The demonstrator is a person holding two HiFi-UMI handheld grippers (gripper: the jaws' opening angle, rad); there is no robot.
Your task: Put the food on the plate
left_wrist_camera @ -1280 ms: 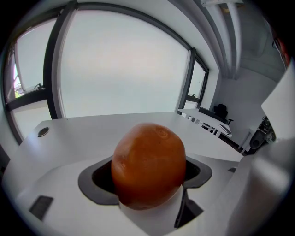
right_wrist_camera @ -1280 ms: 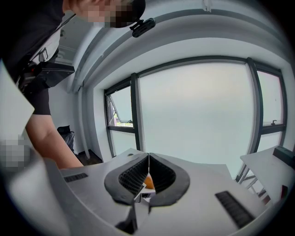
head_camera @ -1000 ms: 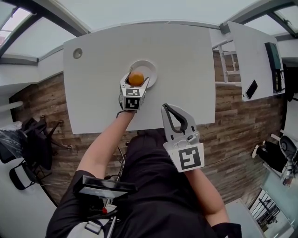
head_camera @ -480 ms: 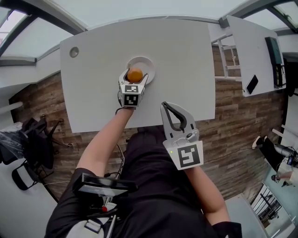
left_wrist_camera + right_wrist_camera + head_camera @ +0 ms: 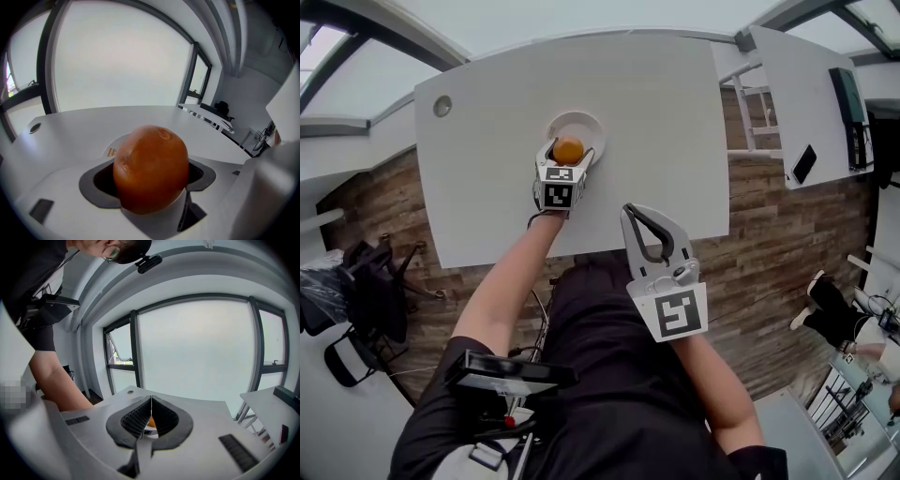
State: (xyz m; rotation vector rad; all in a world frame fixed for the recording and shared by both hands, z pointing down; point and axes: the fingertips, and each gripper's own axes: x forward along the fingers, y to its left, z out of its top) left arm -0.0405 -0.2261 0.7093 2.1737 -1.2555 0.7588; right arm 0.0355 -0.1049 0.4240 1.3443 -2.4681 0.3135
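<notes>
Over wood-plank floor (image 5: 769,234): white table (image 5: 656,112), white plate (image 5: 593,126) on it. Left gripper (image 5: 567,152) clamps orange fruit (image 5: 150,168) at plate's near rim. Right gripper (image 5: 630,214), jaws pressed together, nothing between, at table's front edge, well apart from plate.

Person in a black short-sleeved top (image 5: 609,403). The left tongs (image 5: 569,150) and right tongs (image 5: 630,216) have pale grey shells, black ribbed pads (image 5: 137,420) and cubes (image 5: 672,314) bearing black-and-white square markers.

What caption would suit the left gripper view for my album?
Jaws grip a round orange fruit over a round white plate on a white table.
</notes>
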